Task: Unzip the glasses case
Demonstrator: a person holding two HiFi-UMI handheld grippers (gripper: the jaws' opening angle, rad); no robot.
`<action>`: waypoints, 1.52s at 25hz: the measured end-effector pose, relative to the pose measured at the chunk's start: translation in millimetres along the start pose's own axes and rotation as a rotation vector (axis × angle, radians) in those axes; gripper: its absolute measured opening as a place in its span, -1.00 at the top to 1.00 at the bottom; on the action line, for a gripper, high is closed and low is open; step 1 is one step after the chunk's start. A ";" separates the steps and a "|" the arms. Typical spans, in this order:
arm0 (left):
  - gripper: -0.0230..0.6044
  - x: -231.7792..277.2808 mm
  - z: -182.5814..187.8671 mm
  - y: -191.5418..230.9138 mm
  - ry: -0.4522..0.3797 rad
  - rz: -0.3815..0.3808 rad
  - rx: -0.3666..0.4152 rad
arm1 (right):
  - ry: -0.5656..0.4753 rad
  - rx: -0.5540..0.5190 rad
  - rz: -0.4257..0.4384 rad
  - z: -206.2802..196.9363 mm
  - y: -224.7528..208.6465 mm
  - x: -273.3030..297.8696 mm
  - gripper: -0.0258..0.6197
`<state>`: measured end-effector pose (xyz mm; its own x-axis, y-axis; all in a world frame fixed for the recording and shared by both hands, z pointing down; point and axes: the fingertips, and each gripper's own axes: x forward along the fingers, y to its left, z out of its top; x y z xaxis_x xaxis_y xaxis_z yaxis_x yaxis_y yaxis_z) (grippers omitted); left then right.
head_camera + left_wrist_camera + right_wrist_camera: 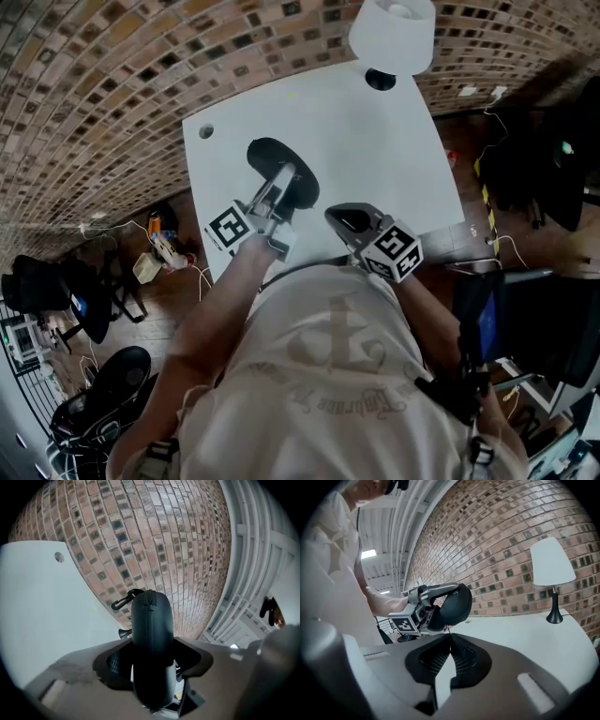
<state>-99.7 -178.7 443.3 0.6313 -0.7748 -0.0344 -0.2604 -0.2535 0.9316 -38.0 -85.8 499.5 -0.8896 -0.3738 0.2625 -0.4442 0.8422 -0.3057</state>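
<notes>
Left jaws stand fairly wide, clamped on the glasses case (151, 630): your left gripper (284, 183) holds it lifted clear of the white table (375, 141), zipper seam (150, 598) facing out, clip (123, 601) dangling. Judged purpose: the case is braced in the air so the zipper can be pulled against a fixed grip. Your right gripper (450, 637) has its jaws pressed together, tips just beside the case. A thin dark line sits at their tip. Cannot tell if that is the zipper pull. Lamp (553, 562) stands well apart.
</notes>
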 end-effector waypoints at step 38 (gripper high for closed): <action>0.09 14.4 6.6 -19.5 0.018 -0.055 -0.008 | -0.071 -0.124 -0.043 33.6 4.2 16.7 0.88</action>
<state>-90.3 -188.8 422.3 0.6573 -0.7494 -0.0795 -0.2189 -0.2908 0.9314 -58.3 -101.6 471.8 -0.8772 -0.4334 0.2065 -0.4694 0.8646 -0.1794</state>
